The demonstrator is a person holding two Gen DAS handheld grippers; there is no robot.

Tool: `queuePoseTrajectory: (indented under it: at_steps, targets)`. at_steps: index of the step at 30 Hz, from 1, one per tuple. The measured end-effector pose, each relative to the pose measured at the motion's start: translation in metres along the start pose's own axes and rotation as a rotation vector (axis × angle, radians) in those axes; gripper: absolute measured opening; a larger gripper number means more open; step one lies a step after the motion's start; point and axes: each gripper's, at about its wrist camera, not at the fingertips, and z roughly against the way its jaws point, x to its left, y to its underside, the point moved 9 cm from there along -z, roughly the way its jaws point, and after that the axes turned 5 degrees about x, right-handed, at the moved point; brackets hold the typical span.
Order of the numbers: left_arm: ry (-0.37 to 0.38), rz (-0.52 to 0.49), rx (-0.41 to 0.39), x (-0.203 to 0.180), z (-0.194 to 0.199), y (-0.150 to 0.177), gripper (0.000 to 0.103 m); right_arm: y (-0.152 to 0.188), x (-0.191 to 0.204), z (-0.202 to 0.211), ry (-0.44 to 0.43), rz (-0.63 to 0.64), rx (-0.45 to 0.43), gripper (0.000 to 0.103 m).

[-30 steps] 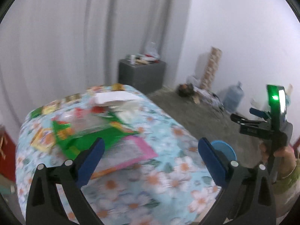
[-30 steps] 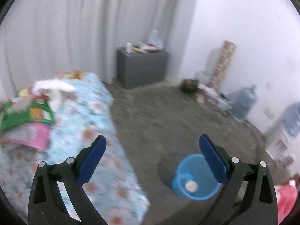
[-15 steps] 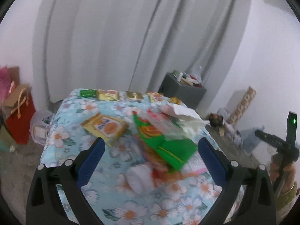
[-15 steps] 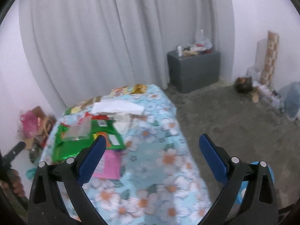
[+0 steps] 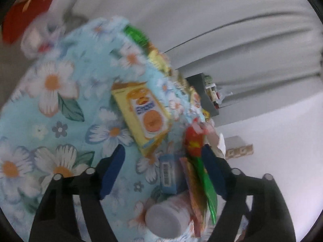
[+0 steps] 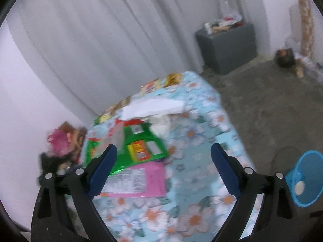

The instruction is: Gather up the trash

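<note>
Your left gripper (image 5: 163, 167), jaws just closing yet clear, hangs over a blue packet (image 5: 168, 174); your right gripper (image 6: 163, 169) gapes above the tablecloth's (image 6: 201, 141) free edge, bin (image 6: 304, 179) well apart on bare floor (image 6: 272, 109)

left gripper (image 5: 162, 171): two black plastic arms are spreading out from the bottom edge into a V, each one ending in a flat pad.
left fingers (image 5: 112, 171): dark blue, smooth, long and narrow pads are sitting on the inner faces of the black arms.
left screws: two round silver heads are showing on each arm, just behind the blue pads.
right gripper (image 6: 163, 169): the same black forked frame is showing, with cut-out slots further back in each arm.
right fingers (image 6: 225, 171): matching dark blue pads are lining the tips.
right screws: a pair of silver heads is sitting behind each pad.
</note>
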Motion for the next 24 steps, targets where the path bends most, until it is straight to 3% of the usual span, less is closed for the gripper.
queuePoseTrajectory:
  at_steps: [4,11,18,24]
  targets:
    - [0.000,0.083,0.023,0.020,-0.018,-0.007,0.061,0.004,0.040,-0.013,-0.035,0.114,0.038,0.084]
    - [-0.046,0.118,0.004,0.037,-0.029,-0.012,0.046,0.012,0.105,-0.050,-0.058,0.307,0.106,0.079]
    - [-0.092,0.110,-0.023,0.048,-0.028,-0.013,0.022,0.035,0.150,-0.096,0.017,0.563,0.171,0.076]
    - [-0.096,0.108,-0.032,0.053,-0.027,-0.014,0.012,0.036,0.165,-0.128,0.056,0.646,0.228,0.073]
